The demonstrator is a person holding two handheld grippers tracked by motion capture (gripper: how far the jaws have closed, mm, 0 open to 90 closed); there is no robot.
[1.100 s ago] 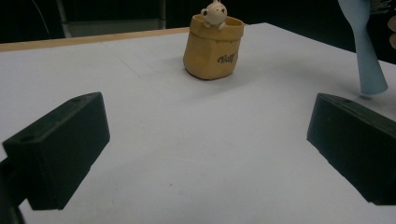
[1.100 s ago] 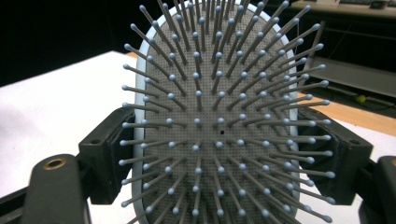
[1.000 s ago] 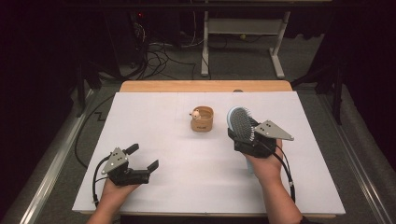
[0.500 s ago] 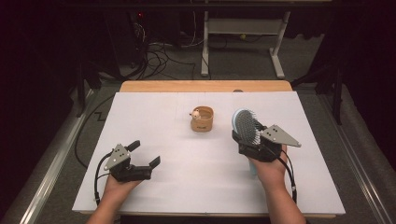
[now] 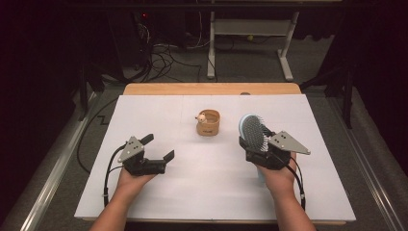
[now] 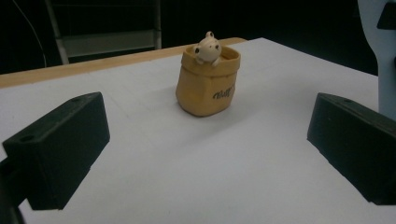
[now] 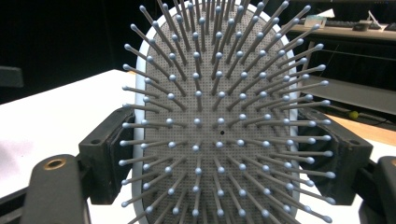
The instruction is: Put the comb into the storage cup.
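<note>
Gripping a pale blue hairbrush (image 5: 253,132), the right claw (image 5: 260,153) sits at the lower right of the high view, its two black jaws pressed against the brush's sides. The brush head rises above the claw with its bristles turned toward the camera on that claw; in the right gripper view the hairbrush (image 7: 219,121) spreads across the middle of the frame, grey pad and ball-tipped bristles pointing outward, with a black jaw against each edge of its pale rim. A grey three-cornered plate rides on top of this claw, and a cable trails back along the person's forearm toward the bottom edge.

At the lower left of the high view the left claw (image 5: 159,150) is released, its jaws standing wide apart with nothing between them. In the left gripper view the two black jaws rise from the lower left and lower right corners, bare white desk (image 6: 196,177) lying between them.

Near the upper middle of the white desk (image 5: 202,192) in the high view stands a small tan pouch (image 5: 208,122), upright, with a little cream figure peeking over its rim. In the left gripper view the pouch (image 6: 208,81) stands at upper centre, dark lettering on its front, well apart from both jaws. It sits just left of the hairbrush in the high view, not touching it.
</note>
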